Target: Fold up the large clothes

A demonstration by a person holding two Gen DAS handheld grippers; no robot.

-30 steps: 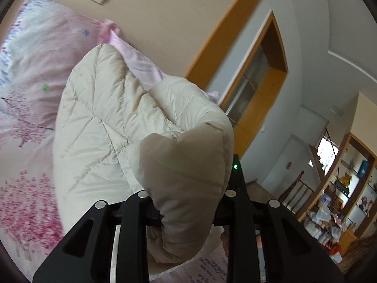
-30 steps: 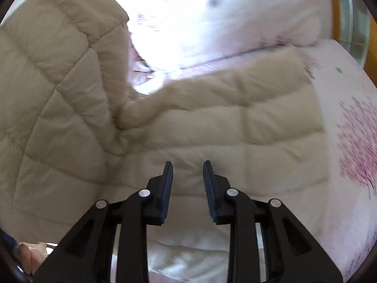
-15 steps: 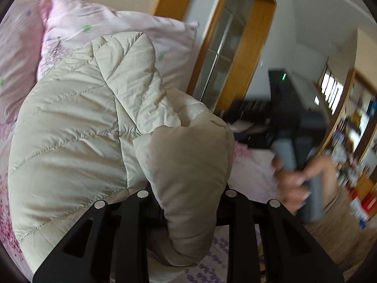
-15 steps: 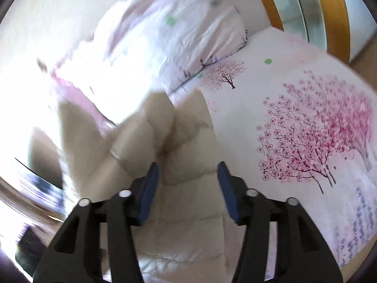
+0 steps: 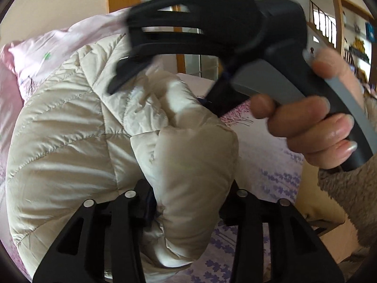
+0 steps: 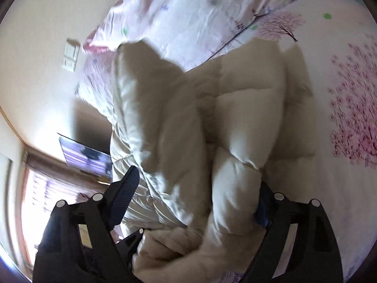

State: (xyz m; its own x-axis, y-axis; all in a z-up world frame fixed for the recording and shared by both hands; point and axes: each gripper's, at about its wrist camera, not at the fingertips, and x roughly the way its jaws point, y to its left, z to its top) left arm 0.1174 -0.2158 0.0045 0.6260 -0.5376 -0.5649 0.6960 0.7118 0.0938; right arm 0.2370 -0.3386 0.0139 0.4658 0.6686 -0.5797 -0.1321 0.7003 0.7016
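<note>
Item under handling: a cream quilted jacket (image 5: 70, 141), bunched and partly lifted over the bed (image 6: 341, 188), with the pillow (image 6: 200, 18) behind it.

Left tongs (image 5: 190, 202): a thick puffed fold of the jacket fills the gap between the jaws. The jaws have just been opening; whether the pads still press on the fold cannot be told, as the padding hides both contact faces.

Right tongs (image 6: 198, 195): jaws have just been opening and now stand wide, set astride a padded roll of the jacket. The left pad stands clear of the fabric; the far pad lies against or just beside it. No grip is evident. In the left wrist view these tongs cross close above the jacket, held by the person's hand (image 5: 313, 127).

Step in hand, by judgement: a fold is being carried over and passed between the two tongs, or regripped.

Next move calls for: the right tongs to close squarely on the roll before the left lets go fully, otherwise the bulky padding is likely to spring back.
</note>
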